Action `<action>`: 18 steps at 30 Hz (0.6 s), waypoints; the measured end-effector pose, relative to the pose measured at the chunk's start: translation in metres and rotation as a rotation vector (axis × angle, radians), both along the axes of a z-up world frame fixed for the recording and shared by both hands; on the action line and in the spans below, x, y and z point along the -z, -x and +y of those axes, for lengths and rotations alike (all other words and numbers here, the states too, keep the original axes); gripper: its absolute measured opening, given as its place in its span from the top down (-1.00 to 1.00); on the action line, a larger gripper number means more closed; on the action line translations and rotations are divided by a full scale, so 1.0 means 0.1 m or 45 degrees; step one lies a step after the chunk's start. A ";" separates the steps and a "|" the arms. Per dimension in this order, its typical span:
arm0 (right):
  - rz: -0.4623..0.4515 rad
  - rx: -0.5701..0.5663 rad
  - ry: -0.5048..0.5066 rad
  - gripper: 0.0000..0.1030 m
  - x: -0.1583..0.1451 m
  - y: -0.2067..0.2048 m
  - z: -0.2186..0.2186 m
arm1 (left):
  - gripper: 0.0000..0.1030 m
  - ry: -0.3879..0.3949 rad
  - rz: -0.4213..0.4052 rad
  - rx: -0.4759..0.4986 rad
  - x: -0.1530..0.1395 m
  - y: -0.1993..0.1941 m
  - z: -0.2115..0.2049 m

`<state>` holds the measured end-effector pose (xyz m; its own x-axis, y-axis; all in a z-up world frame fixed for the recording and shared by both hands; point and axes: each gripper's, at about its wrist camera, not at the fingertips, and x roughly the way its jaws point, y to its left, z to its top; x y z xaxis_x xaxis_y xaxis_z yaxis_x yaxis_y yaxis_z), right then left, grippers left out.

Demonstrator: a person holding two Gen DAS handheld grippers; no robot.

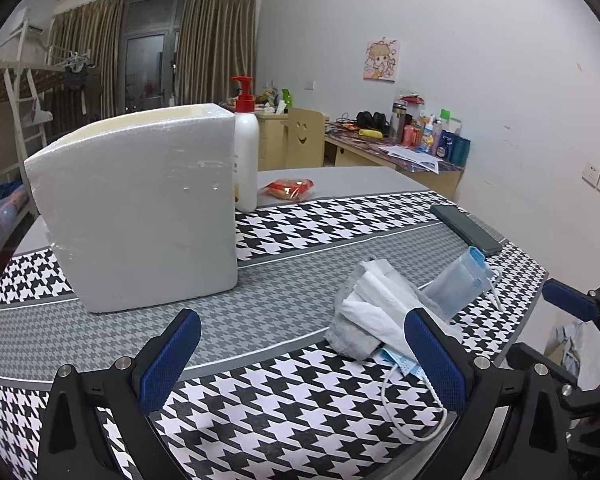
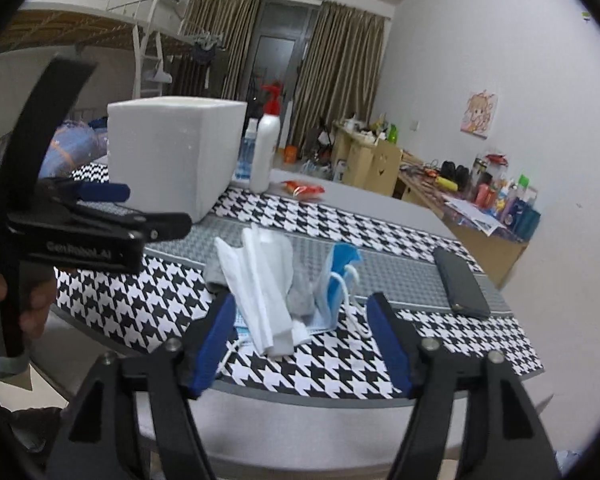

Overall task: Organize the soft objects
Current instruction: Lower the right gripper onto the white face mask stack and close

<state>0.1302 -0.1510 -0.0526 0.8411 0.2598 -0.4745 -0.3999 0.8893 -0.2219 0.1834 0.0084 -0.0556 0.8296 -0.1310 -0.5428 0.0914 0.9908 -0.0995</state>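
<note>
Left wrist view: left gripper (image 1: 300, 354) low over the table (image 1: 260, 304), fingers (image 1: 170, 358) spread wide, gripping nothing; pile of masks and cloth (image 1: 380, 312) lying just ahead on the right, foam box (image 1: 140, 208) standing behind on the left.

Right wrist view: right gripper (image 2: 302, 338) with fingers apart, empty, framing the pile of masks and cloth (image 2: 276, 292) near the table's front edge; phone (image 2: 462, 284) further right.
</note>
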 end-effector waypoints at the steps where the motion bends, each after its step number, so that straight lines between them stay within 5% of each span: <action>1: -0.002 -0.006 -0.015 -0.40 -0.02 0.03 -0.01 | -0.98 0.000 -0.001 -0.002 0.00 0.01 0.00; 11: 0.029 -0.120 -0.023 -0.40 0.06 0.00 0.16 | -0.98 0.006 -0.010 -0.017 -0.02 0.09 0.06; 18: 0.165 -0.136 -0.041 -0.13 0.29 -0.28 0.22 | -0.98 0.006 0.007 0.015 0.00 0.06 0.04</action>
